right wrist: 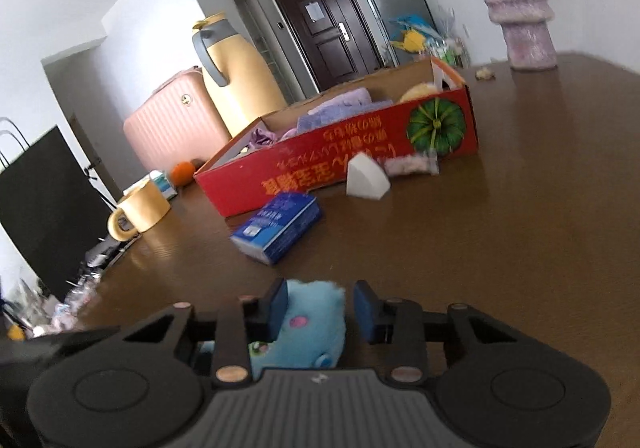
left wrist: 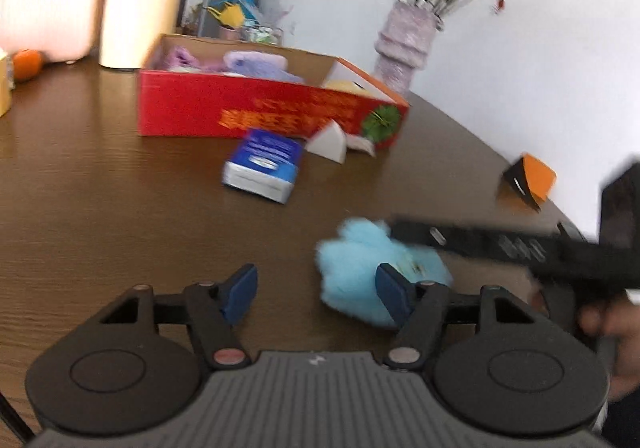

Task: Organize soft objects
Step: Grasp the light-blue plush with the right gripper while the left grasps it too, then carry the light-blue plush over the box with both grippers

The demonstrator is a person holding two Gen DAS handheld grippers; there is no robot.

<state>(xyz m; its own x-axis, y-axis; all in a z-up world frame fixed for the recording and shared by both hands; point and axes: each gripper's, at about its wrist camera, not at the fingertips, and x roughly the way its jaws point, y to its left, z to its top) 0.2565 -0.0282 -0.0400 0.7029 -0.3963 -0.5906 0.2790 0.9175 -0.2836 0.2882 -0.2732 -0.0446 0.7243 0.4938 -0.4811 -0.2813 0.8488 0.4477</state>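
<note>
Right wrist view: fluffy light-blue plush toy (right wrist: 316,320) with pink spots lies on brown wooden worktop (right wrist: 520,248), between right gripper (right wrist: 320,312) pads, jaws not visibly squeezing. Left gripper (left wrist: 316,294) apart, empty.

Dark wood-grain bench (right wrist: 540,248) carries: red cardboard box (right wrist: 360,164), blue tissue pack (right wrist: 280,226), white wedge (right wrist: 366,178), blue plush toy (left wrist: 360,248), purple vase (right wrist: 520,16), yellow mug (right wrist: 140,210), orange (right wrist: 183,172).

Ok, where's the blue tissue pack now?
The blue tissue pack lies on the table, in front of the red box, left of the white wedge.
</note>
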